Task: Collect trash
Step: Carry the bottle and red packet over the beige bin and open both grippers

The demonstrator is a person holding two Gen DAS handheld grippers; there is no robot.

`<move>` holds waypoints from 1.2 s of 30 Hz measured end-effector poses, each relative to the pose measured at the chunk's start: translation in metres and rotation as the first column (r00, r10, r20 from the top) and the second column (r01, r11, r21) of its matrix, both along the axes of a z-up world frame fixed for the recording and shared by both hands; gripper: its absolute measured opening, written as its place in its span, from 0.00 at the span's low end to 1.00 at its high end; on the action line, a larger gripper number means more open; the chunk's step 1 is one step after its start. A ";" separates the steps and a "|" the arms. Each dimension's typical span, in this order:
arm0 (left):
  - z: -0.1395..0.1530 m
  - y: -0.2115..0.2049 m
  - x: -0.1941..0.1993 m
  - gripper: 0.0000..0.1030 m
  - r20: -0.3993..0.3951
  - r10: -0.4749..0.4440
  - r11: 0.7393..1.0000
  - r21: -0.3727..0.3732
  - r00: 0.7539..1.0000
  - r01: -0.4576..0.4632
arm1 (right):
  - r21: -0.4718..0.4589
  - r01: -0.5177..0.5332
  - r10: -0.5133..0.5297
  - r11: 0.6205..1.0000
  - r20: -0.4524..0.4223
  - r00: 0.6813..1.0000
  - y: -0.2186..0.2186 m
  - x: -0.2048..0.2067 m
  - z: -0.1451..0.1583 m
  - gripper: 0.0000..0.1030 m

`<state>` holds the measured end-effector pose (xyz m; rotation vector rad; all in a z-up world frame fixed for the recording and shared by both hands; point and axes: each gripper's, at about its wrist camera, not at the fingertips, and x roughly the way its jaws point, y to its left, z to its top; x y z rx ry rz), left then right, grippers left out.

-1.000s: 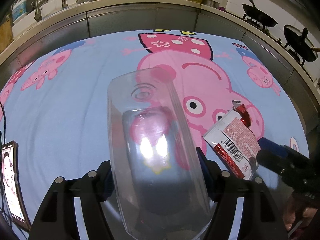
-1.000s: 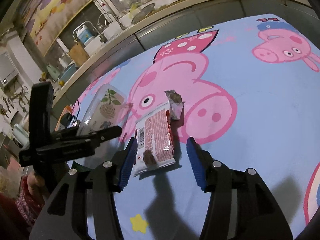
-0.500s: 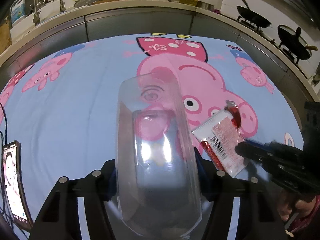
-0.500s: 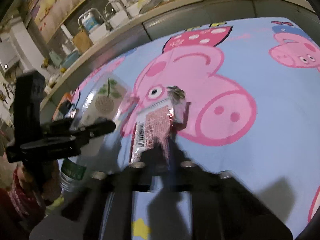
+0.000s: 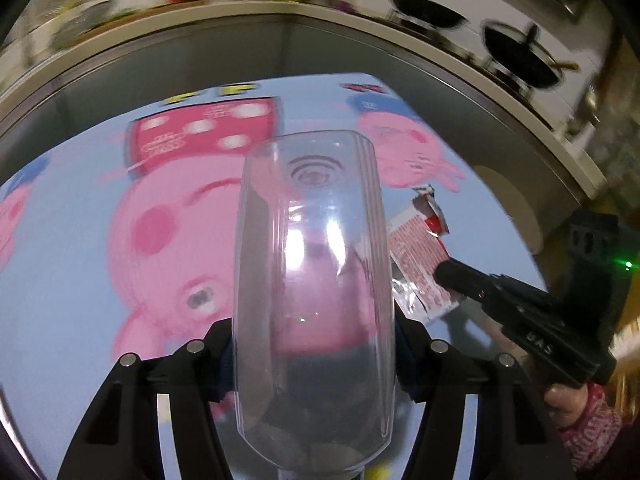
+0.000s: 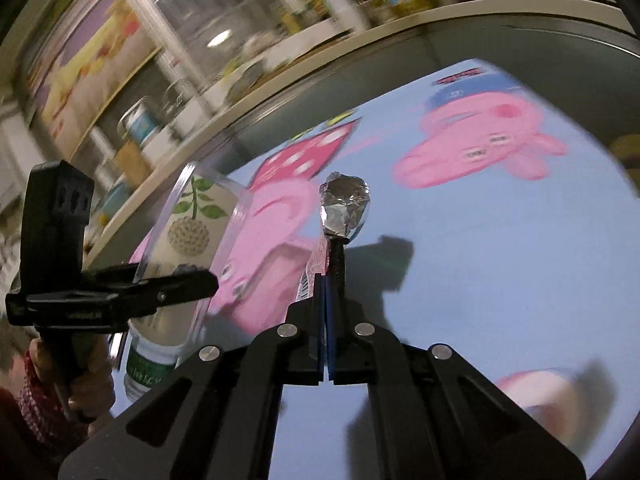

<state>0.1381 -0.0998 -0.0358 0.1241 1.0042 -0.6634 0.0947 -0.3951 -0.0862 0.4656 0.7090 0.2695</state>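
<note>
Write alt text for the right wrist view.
The right gripper is shut on a red-and-white snack wrapper, held edge-on above a blue cartoon-pig tablecloth. At left, the left gripper holds a clear plastic container with a leaf-print label. A blurred kitchen counter runs behind.

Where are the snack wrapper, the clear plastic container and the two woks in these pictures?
snack wrapper (image 5: 418, 258): left wrist view, on its printed red-and-white face.
clear plastic container (image 5: 312, 264): left wrist view, on its see-through middle.
woks (image 5: 520, 60): left wrist view, on the right one's dark bowl.
</note>
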 end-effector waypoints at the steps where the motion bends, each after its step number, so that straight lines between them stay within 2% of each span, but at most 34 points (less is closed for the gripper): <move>1: 0.002 -0.019 0.002 0.60 -0.003 -0.037 0.999 0.005 0.999 0.037 | 0.005 0.028 -0.028 1.000 0.006 1.000 -0.013 -0.003 0.001 0.00; 5: 0.011 -0.105 0.004 0.60 0.000 -0.188 0.982 0.030 0.982 0.188 | 0.033 0.196 -0.197 0.980 0.034 0.980 -0.086 -0.022 0.005 0.00; 9: 0.017 -0.194 0.002 0.60 0.003 -0.333 0.942 0.048 0.943 0.332 | 0.083 0.376 -0.381 0.923 0.040 0.924 -0.174 -0.047 0.004 0.00; 13: 0.008 -0.289 0.006 0.60 -0.066 -0.437 0.897 0.045 0.897 0.440 | 0.084 0.486 -0.490 0.870 0.033 0.871 -0.238 -0.061 0.000 0.00; 17: -0.014 -0.355 0.007 0.62 -0.122 -0.483 0.864 0.090 0.867 0.495 | 0.070 0.546 -0.548 0.835 0.013 0.837 -0.283 -0.061 -0.010 0.01; 18: -0.021 -0.366 0.005 0.63 -0.136 -0.490 0.857 0.104 0.861 0.504 | 0.069 0.550 -0.551 0.833 0.007 0.834 -0.288 -0.061 -0.013 0.01; 19: -0.028 -0.376 0.005 0.74 -0.146 -0.495 0.851 0.119 0.856 0.512 | 0.068 0.548 -0.549 0.834 -0.012 0.836 -0.296 -0.057 -0.018 0.04; 20: -0.035 -0.387 0.005 0.78 -0.145 -0.492 0.847 0.149 0.859 0.510 | 0.066 0.550 -0.549 0.833 -0.027 0.835 -0.299 -0.057 -0.023 0.05; 21: -0.040 -0.394 0.005 0.79 -0.133 -0.486 0.846 0.176 0.864 0.503 | 0.061 0.552 -0.550 0.832 -0.042 0.834 -0.298 -0.055 -0.026 0.15; 22: -0.045 -0.400 0.005 0.79 -0.117 -0.480 0.845 0.205 0.869 0.494 | 0.059 0.560 -0.558 0.826 -0.057 0.828 -0.301 -0.052 -0.031 0.35; 24: -0.046 -0.404 0.006 0.80 -0.116 -0.468 0.850 0.212 0.876 0.482 | 0.050 0.587 -0.585 0.808 -0.049 0.810 -0.303 -0.052 -0.034 0.36; 26: -0.039 -0.402 0.008 0.81 -0.103 -0.450 0.866 0.192 0.887 0.462 | 0.049 0.589 -0.588 0.807 -0.035 0.808 -0.301 -0.054 -0.034 0.36; 29: -0.024 -0.395 0.008 0.82 -0.045 -0.439 0.882 0.170 0.897 0.440 | 0.051 0.604 -0.604 0.795 -0.018 0.797 -0.300 -0.064 -0.033 0.36; 36: 0.012 -0.358 0.000 0.82 0.052 -0.388 0.918 0.110 0.920 0.381 | 0.058 0.610 -0.611 0.791 0.006 0.792 -0.284 -0.082 -0.020 0.36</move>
